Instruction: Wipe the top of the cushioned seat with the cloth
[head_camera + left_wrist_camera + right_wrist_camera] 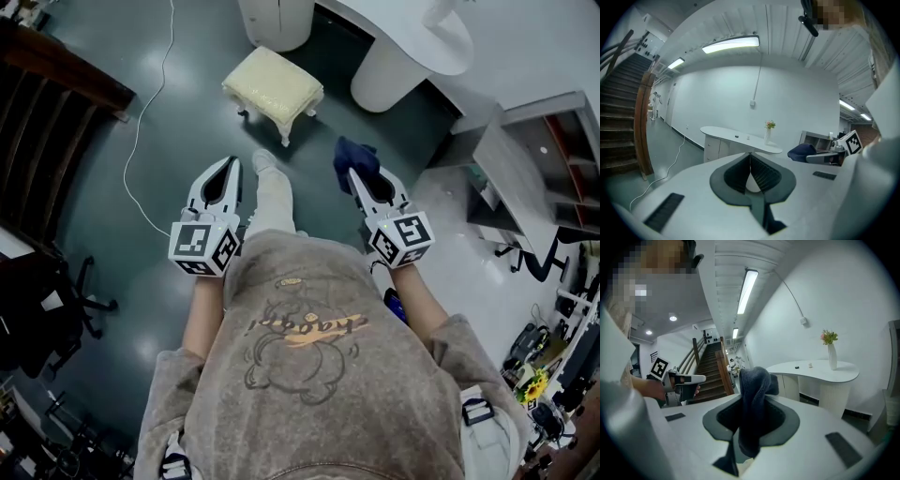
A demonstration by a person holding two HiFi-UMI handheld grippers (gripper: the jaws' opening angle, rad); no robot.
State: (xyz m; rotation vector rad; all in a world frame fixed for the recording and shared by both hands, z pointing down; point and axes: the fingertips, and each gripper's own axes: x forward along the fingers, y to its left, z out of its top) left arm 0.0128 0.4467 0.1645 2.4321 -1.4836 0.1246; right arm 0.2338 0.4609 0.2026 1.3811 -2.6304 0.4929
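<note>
— What sort of room is it?
— A dark grey-green floor (197, 131) spreads under both grippers. Ahead of them stands a long white curved counter (412, 37), and out past the left gripper a dark wooden staircase (618, 126) climbs away.
— And the seat?
— The cream cushioned seat on short white legs (273, 84) sits on the floor ahead of the grippers, about midway between them and well apart from both. Its top is bare.
— How do the grippers stand?
— The left gripper (230, 163) has its jaws pressed together with nothing between them. The right gripper (353, 174) pinches the dark blue cloth (754, 394), which bunches up above the jaws and hangs through below them. Both are held out in front of the person's chest, apart from each other, with a leg in pale trousers (271, 202) between them.
— Anything smaller?
— A slim white vase with flowers (831, 352) stands on the counter, ahead and to the right of the right gripper. A thin white cable (150, 103) trails over the floor left of the left gripper.
</note>
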